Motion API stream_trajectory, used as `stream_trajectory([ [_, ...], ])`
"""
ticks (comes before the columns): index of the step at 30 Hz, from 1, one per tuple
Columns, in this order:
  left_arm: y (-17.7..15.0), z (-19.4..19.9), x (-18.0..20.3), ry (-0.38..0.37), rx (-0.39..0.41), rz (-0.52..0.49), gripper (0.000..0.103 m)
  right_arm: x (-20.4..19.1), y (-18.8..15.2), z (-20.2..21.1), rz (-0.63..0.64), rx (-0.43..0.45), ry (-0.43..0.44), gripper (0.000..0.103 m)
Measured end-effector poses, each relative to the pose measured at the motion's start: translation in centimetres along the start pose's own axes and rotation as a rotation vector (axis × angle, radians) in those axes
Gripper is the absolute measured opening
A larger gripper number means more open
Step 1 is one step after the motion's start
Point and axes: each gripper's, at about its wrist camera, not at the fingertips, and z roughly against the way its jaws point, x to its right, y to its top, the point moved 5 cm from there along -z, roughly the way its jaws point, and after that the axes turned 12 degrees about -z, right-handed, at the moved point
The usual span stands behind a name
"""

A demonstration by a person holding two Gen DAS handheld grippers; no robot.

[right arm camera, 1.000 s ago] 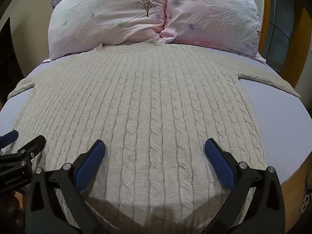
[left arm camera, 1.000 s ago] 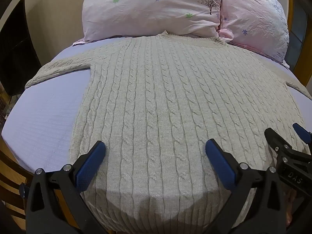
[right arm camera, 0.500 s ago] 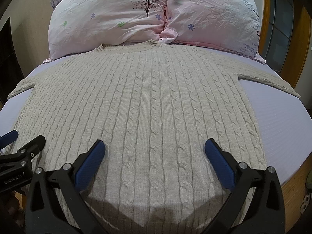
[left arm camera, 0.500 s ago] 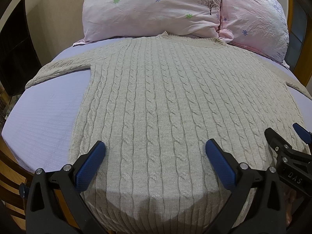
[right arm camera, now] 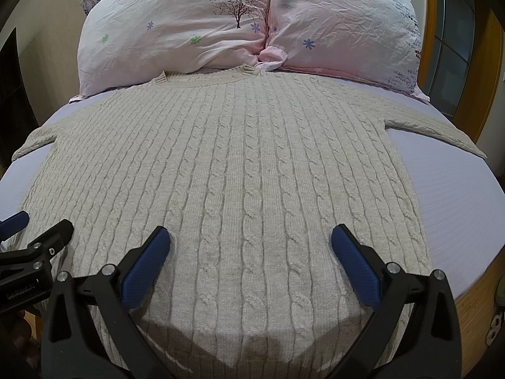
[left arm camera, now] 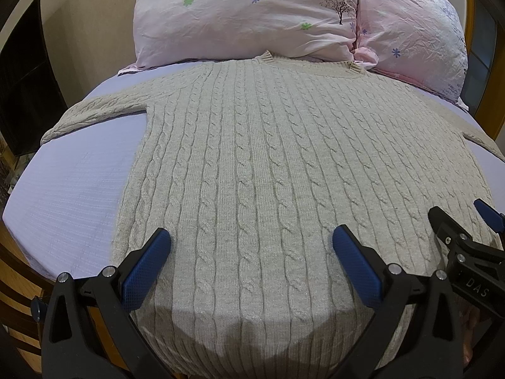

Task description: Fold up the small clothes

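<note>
A beige cable-knit sweater (left arm camera: pixel 268 164) lies flat on the bed, collar toward the pillows, sleeves spread to both sides; it also shows in the right wrist view (right arm camera: pixel 240 170). My left gripper (left arm camera: pixel 251 243) is open and empty above the hem's left part. My right gripper (right arm camera: pixel 251 243) is open and empty above the hem's right part. The right gripper also shows at the right edge of the left wrist view (left arm camera: pixel 459 221). The left gripper also shows at the left edge of the right wrist view (right arm camera: pixel 41 224).
The bed has a lilac sheet (left arm camera: pixel 69 189) and a wooden frame (right arm camera: pixel 473 287). Two pink flowered pillows (left arm camera: pixel 246 15) (right arm camera: pixel 344 25) lie at the head, touching the sweater's collar. A dark screen (left arm camera: pixel 25 94) stands left of the bed.
</note>
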Motion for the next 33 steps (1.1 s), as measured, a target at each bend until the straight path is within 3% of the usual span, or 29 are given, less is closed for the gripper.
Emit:
stream_trajectory([
  [33,0.20,0.37,0.12,0.002,0.006,-0.001,0.102,0.14,0.08,0.12,0.000,0.006,0.001,0.101],
])
